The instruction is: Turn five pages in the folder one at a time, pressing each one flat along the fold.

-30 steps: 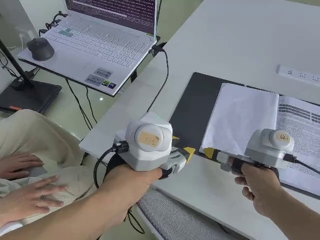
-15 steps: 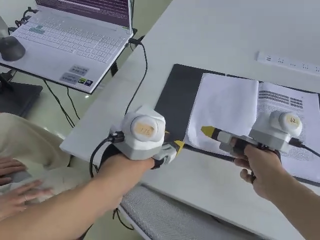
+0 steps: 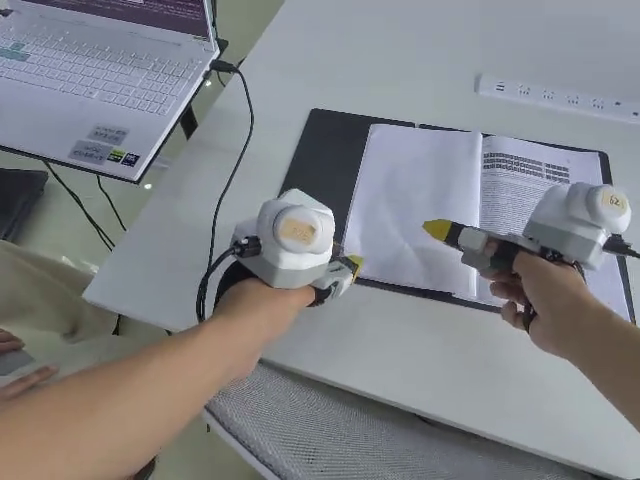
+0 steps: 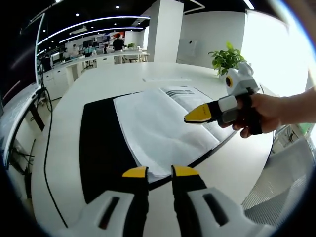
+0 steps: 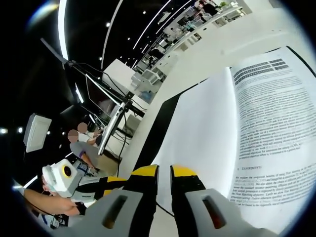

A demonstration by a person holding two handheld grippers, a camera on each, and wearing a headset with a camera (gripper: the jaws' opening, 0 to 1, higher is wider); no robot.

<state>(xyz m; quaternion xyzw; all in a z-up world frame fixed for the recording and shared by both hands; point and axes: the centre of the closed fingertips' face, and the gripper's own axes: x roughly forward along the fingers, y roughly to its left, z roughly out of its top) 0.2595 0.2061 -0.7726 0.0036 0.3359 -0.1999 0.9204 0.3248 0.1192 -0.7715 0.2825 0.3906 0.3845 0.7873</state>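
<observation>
A black folder (image 3: 322,165) lies open on the white table. Its left page (image 3: 415,205) is blank white and lies flat; its right page (image 3: 540,180) is printed. My left gripper (image 3: 350,267) hovers at the folder's near left corner, shut, holding nothing; its tips (image 4: 159,172) point at the blank page's near edge (image 4: 148,168). My right gripper (image 3: 436,231) is shut and empty too, held just above the blank page near the fold. In its own view the jaws (image 5: 164,171) point along the blank page (image 5: 197,143), with the printed page (image 5: 266,113) to the right. The right gripper (image 4: 197,114) also crosses the left gripper view.
A laptop (image 3: 90,70) sits on a stand at the far left, and a black cable (image 3: 235,150) hangs off the table edge. A white power strip (image 3: 560,97) lies beyond the folder. A mesh chair seat (image 3: 330,430) is below the table's near edge.
The head camera has swung right. My right gripper has risen from the blank page's near edge and now hovers over the page near the fold. The left gripper stays by the folder's near corner.
</observation>
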